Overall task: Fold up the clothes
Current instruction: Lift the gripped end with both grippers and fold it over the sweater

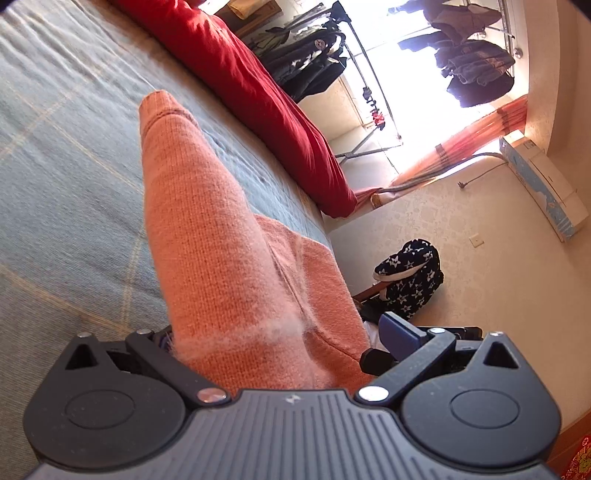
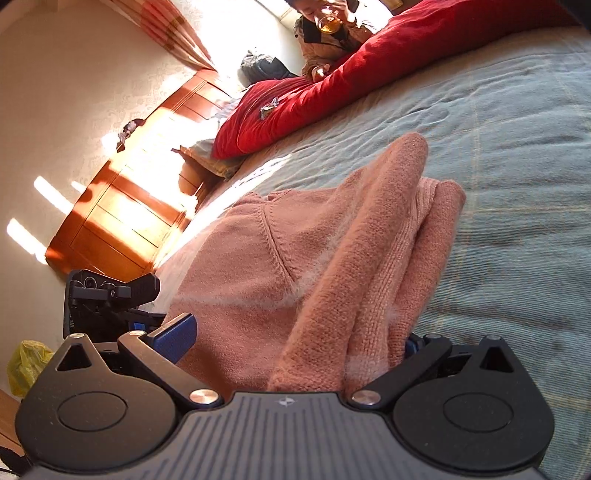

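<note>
- The pink knitted sweater [image 1: 207, 236] lies on the grey-blue bedspread [image 1: 66, 155]; in the left wrist view one sleeve stretches from the camera toward 11 o'clock, its cuff resting on the bed.
- The left gripper [image 1: 280, 343] has sweater fabric bunched between its fingers; only one blue pad [image 1: 400, 330] shows at 4 o'clock, so the fingers stand apart around the knit, and whether they pinch it cannot be told.
- In the right wrist view the sweater [image 2: 258, 266] is partly folded, both sleeves laid over the body and pointing to 1 o'clock.
- The right gripper [image 2: 295, 339] also has the sweater's edge between its fingers, a blue pad [image 2: 177, 334] visible at 8 o'clock and the other mostly hidden by fabric; a firm grip cannot be confirmed.
- A red quilt [image 1: 251, 85] runs along the far edge of the bed.
- Dark jackets [image 1: 310, 62] hang on a rack at 1 o'clock by the bright window.
- In the right wrist view a wooden headboard [image 2: 140, 192] stands at 9 o'clock, and a person [image 2: 328, 33] drinking from a glass sits at 12 o'clock.
</note>
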Demonstrator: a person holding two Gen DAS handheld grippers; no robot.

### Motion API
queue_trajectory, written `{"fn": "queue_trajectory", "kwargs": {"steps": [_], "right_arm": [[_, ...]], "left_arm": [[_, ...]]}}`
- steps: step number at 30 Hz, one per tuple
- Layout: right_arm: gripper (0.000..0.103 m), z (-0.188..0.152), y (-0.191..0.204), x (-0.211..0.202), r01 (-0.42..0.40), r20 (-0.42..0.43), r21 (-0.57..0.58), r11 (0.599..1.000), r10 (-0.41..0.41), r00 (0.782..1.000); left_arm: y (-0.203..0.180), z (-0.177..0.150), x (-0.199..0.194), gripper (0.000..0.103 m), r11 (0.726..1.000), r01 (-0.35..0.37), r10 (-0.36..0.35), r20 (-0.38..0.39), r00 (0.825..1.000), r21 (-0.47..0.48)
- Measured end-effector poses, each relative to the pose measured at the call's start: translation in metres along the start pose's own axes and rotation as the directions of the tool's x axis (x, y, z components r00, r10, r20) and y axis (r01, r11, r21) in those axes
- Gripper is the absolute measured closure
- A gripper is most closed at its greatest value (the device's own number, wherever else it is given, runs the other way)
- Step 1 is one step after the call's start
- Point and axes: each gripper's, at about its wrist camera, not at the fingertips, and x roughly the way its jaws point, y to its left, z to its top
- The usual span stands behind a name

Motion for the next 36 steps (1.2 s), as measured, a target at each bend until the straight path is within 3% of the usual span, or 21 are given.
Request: {"fn": "queue_trajectory", "kwargs": {"steps": [17,28,36], "right_arm": [[0.000,0.026,0.108,0.173,-0.045,-0.093,-0.210,0.977,0.026,0.995],[0.000,0.033,0.157,0.279,-0.079,-0.085,-0.253,0.964,0.059,0.995],[0.000,0.022,0.191,0.331,-0.030,-0.039,-0.342,0.939,0.018,0.999]], "left_arm": [[0.071,0.055,-0.117,0.003,0.991,-0.101,0.115,0.188,0.975,-0.085],[0.125,0.101,-0.179,0.003,0.978,-0.151,0.188,0.284,0.940,-0.145],[0.164,0.130,-0.209,0.003,0.963,-0.175,0.239,0.352,0.905,-0.204]]}}
